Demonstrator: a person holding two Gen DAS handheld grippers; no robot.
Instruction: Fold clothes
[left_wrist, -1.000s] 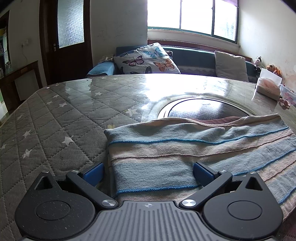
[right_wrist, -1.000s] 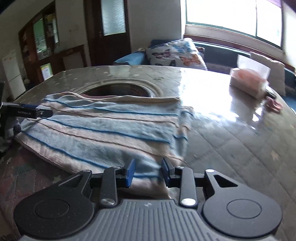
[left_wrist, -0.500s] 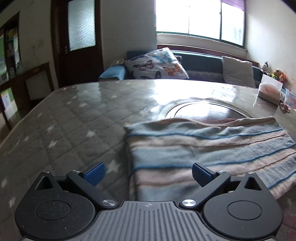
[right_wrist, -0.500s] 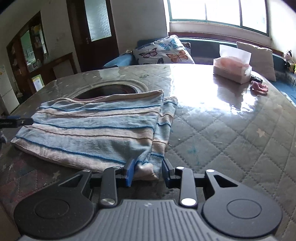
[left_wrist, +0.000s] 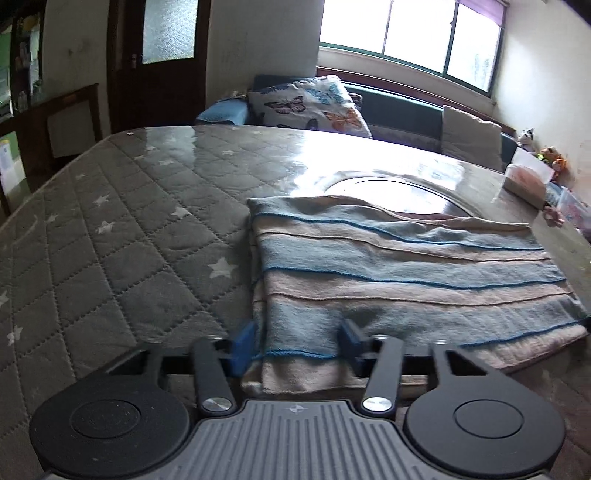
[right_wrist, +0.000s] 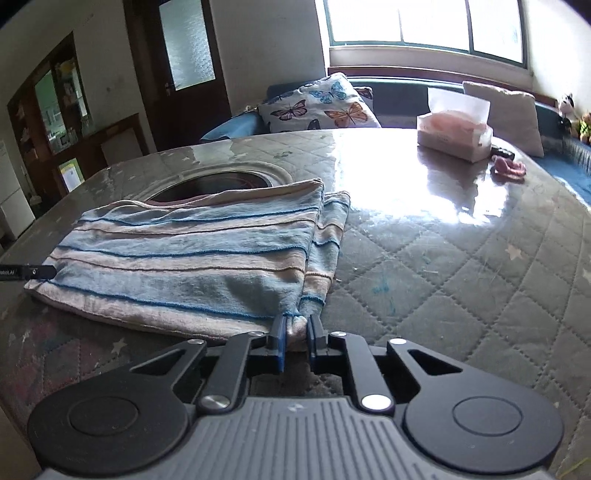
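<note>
A folded striped garment (left_wrist: 399, 273), pale blue and beige with thin blue lines, lies flat on the quilted table. It also shows in the right wrist view (right_wrist: 207, 258). My left gripper (left_wrist: 297, 341) is partly open around the garment's near left corner, the cloth between its blue pads. My right gripper (right_wrist: 295, 334) is nearly shut, pinching the garment's near right corner. The tip of the left gripper shows at the left edge of the right wrist view (right_wrist: 26, 273).
The table (left_wrist: 122, 240) has a grey quilted star cover under glossy film, with a round inset (right_wrist: 221, 181) behind the garment. A tissue box (right_wrist: 454, 136) and a pink item (right_wrist: 508, 168) sit at the far right. A sofa with cushions (left_wrist: 306, 107) stands beyond.
Both grippers have closed in on the garment's near corners. The left jaws have narrowed around the left corner. The right jaws have tightened on the right corner. The garment lies flatter.
</note>
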